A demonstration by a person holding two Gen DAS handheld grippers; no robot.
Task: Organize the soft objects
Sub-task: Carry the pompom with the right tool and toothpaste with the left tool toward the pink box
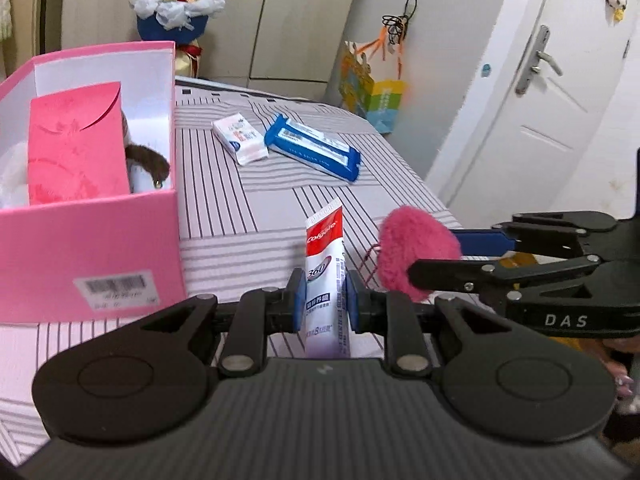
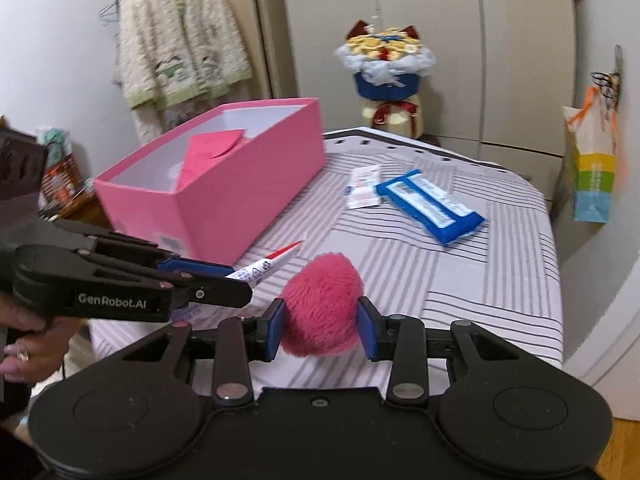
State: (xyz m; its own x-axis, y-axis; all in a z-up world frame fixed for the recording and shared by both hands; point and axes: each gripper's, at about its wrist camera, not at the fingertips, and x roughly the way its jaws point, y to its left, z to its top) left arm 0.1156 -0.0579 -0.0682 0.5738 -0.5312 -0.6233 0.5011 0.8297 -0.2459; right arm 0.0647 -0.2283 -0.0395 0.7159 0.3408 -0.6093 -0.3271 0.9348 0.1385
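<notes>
left gripper (image 1: 324, 300) pinches a toothpaste tube (image 1: 326, 272) upright between its blue pads, above the striped bed (image 1: 248, 208) | right gripper (image 2: 322, 328) squeezes a pink fluffy pom-pom (image 2: 320, 304), lifted | pink box (image 1: 92, 240) sits left, red envelope (image 1: 76, 144) inside | farther out, tissue pack (image 1: 240, 140) touches blue wipes pack (image 1: 314, 146)

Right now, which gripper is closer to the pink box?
Left. The left gripper, holding the toothpaste tube, is beside the pink box; the right gripper, holding the fluffy pink ball, is farther off.

Envelope (image 1: 76, 144) in box (image 1: 92, 240), packs (image 1: 314, 146) right.
</notes>
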